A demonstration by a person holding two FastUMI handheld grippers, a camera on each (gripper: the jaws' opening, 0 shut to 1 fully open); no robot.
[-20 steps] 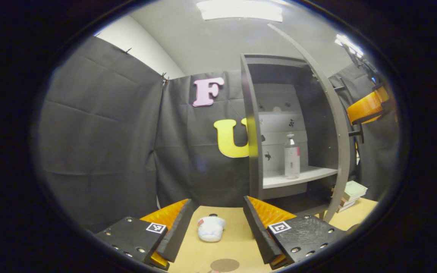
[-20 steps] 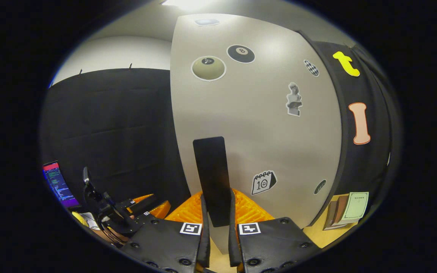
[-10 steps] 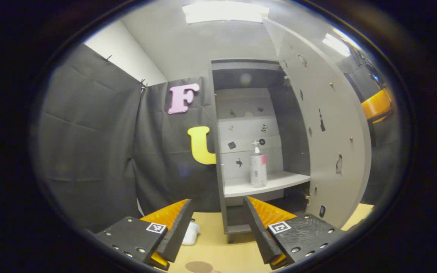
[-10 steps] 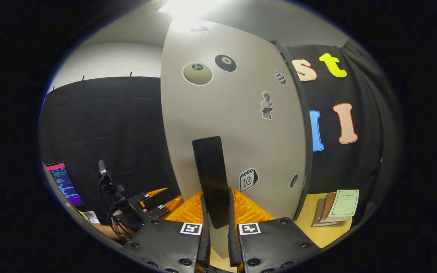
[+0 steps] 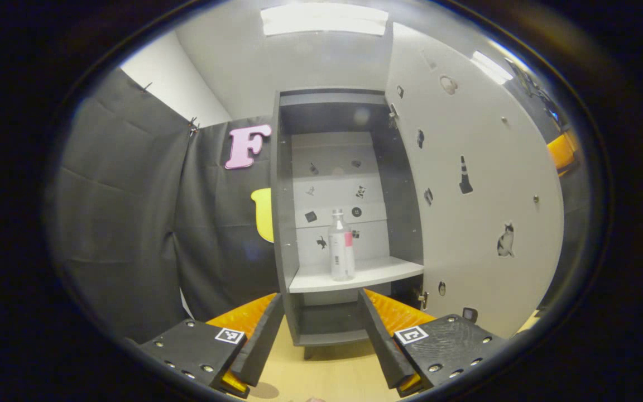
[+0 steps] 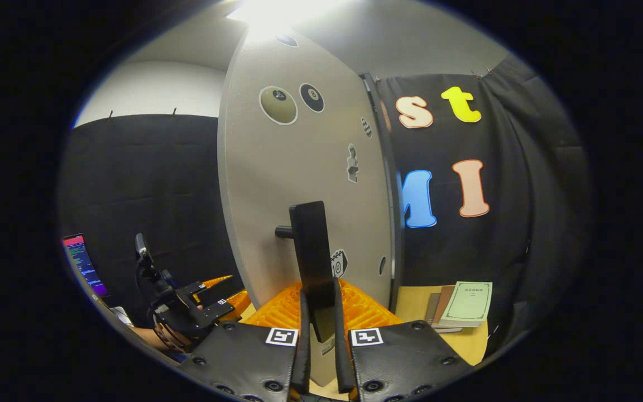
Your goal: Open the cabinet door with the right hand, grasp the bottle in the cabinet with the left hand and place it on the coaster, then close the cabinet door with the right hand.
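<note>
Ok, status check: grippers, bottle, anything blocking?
Right gripper shut on door handle, door wide open. Left gripper open, short of cabinet. Bottle upright on shelf. Path to it clear.

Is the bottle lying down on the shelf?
No, the bottle stands upright on the shelf inside the open cabinet, in the left gripper view.

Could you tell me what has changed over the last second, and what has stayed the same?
The cabinet door has swung wider, pulled by the right gripper, baring the shelf. The left gripper has turned to face the bottle. Unchanged: right jaws clamped on the handle, left jaws open, bottle upright.
</note>
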